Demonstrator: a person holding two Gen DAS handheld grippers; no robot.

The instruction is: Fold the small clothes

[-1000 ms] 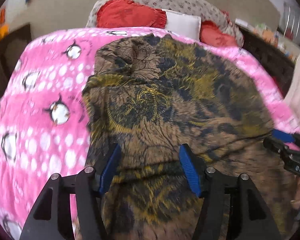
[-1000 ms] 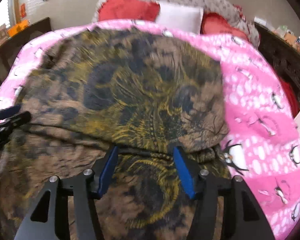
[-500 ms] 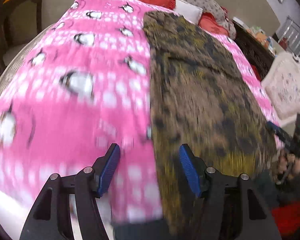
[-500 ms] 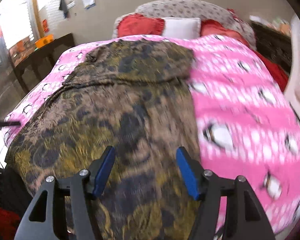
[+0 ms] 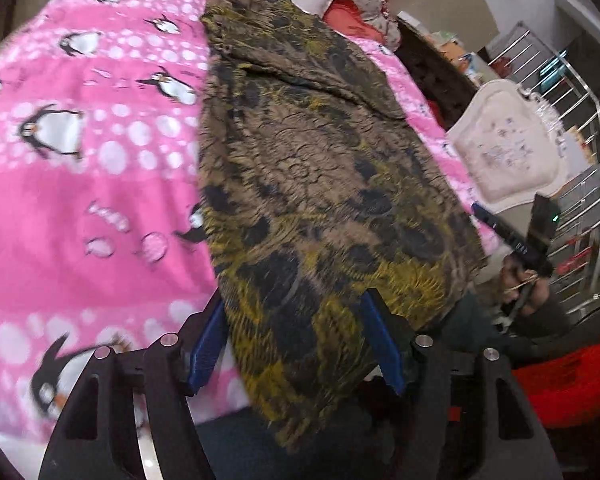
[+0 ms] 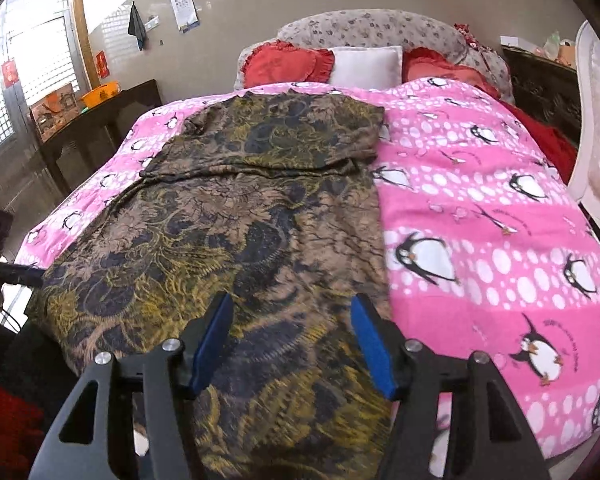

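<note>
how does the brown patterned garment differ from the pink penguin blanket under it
The garment is brown with dark and yellow swirls; the blanket is pink with penguins and white dots. The garment covers only one strip of the bed, its far end folded over; the blanket spreads across the whole bed. Both lie flat.

garment (image 6: 260,216): matt patterned cloth | blanket (image 6: 480,208): soft fleece | pillow (image 6: 366,66): plain cloth

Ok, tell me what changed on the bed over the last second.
Both grippers pulled back from the garment toward the foot of the bed. A second ago the left gripper and right gripper sat low over the cloth; now they see it lengthwise. Both stayed open, holding nothing. The garment stayed spread on the pink blanket, far end folded over, near end hanging off the edge.
</note>
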